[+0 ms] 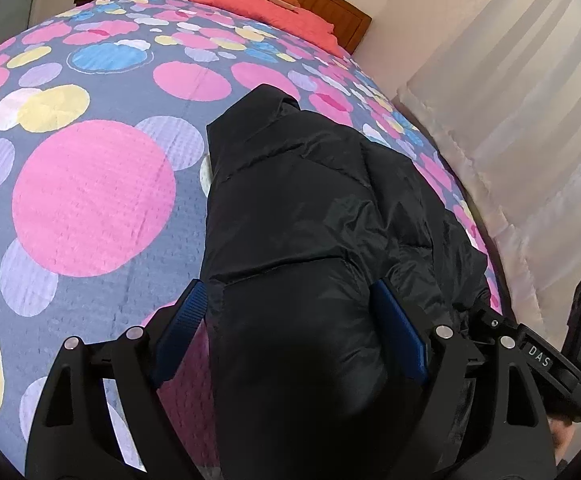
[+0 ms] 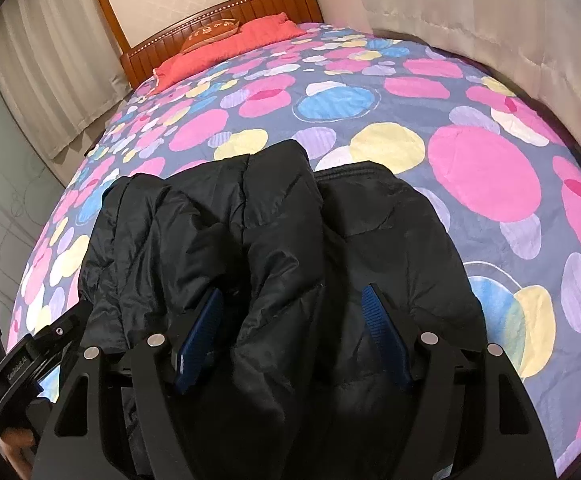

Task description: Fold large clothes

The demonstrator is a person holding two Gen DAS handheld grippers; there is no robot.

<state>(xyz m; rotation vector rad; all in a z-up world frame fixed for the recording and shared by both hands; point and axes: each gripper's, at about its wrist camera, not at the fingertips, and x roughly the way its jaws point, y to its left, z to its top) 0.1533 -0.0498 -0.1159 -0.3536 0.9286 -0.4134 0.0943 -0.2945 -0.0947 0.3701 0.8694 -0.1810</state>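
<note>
A black puffer jacket (image 1: 310,208) lies folded lengthwise on the bedspread (image 1: 90,200) near the bed's edge. My left gripper (image 1: 290,292) stands wide over its near end, one blue pad at the jacket's left edge and the other on the fabric, without a visible squeeze. In the right wrist view the same jacket (image 2: 270,220) shows as several long padded folds. My right gripper (image 2: 292,294) is open astride the middle fold, its blue pads apart on either side. The body of each gripper shows at the edge of the other's view.
The bedspread (image 2: 482,176) is grey with large pink, yellow and blue circles. A red pillow (image 2: 226,52) and an orange cushion (image 2: 210,34) sit at the wooden headboard (image 2: 218,12). Pale curtains (image 1: 510,100) hang close beside the bed.
</note>
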